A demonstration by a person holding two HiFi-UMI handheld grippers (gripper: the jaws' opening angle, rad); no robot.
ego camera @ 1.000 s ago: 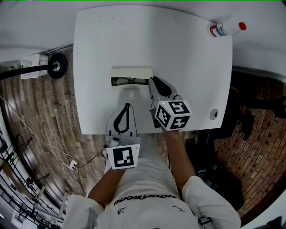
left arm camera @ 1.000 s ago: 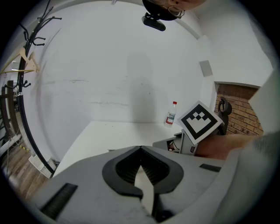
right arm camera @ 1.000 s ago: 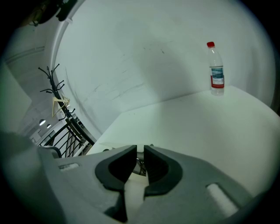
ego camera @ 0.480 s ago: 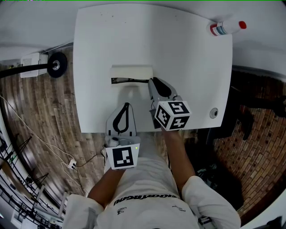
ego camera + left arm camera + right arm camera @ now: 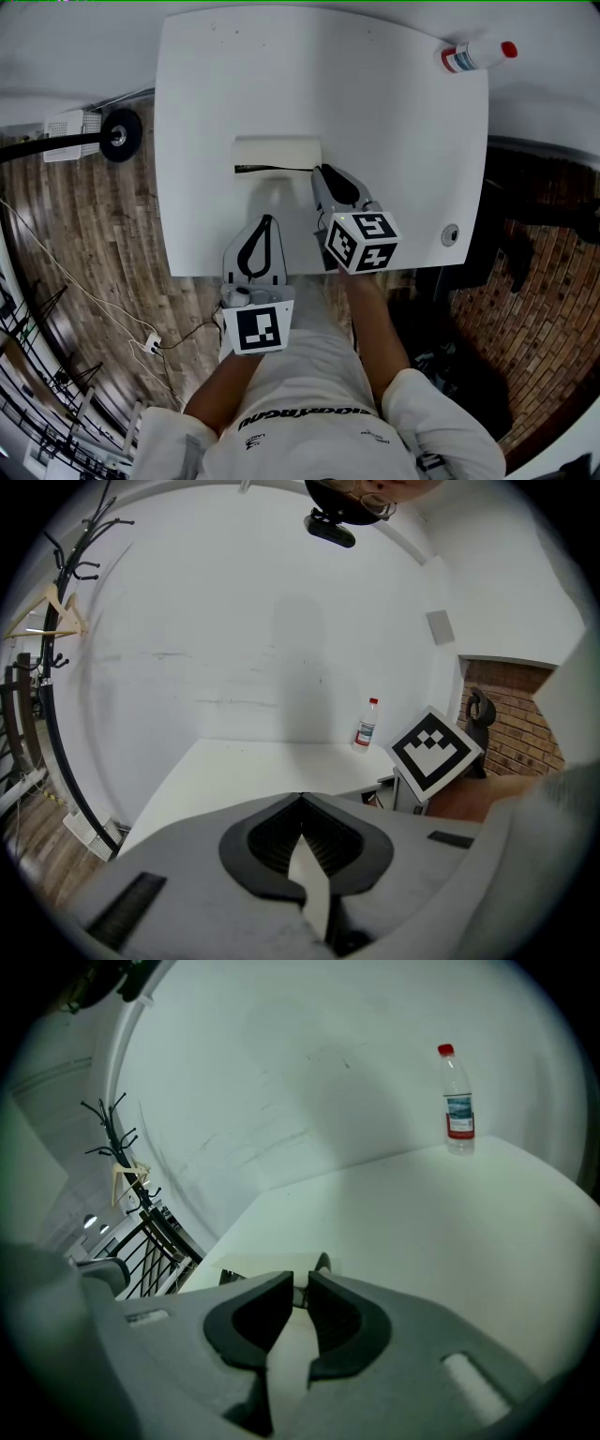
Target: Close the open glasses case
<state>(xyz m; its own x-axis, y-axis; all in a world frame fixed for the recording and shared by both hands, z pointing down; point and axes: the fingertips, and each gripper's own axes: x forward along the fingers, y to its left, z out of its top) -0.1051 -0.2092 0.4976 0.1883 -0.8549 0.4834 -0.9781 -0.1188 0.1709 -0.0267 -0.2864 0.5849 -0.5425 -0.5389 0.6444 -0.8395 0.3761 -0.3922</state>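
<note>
The glasses case (image 5: 277, 152) is seen lying on the white desk (image 5: 375, 122). Its cream lid is almost down, and only a thin dark slit is left along the edge nearest the fingers.

The right gripper (image 5: 321, 172) is held at the case's right end, its fingertips brought right up to the end of that slit; contact looks likely, though it cannot be confirmed from above. In the right gripper view, the right gripper (image 5: 300, 1283) is shown with its dark fingers (image 5: 342, 1321) set narrow. A slim gap is left between the tips and nothing is clamped in it. The case (image 5: 253, 1265) is seen just beyond the tips and slightly to their left.

The left gripper (image 5: 267, 222) is held back near the desk's front edge, so the case lies ahead of its tips, apart from them. In the left gripper view, the left gripper (image 5: 300, 799) is shown with its fingers (image 5: 262, 841) pressed together at the tips, and nothing is gripped.

A clear bottle (image 5: 476, 58) with a red cap is seen far beyond the right fingers at the desk's back corner, well apart from the case. It is picked up standing upright in both gripper views (image 5: 457, 1101) (image 5: 366, 726). The right gripper's marker cube (image 5: 431, 750) is caught to the right of the left fingers.
</note>
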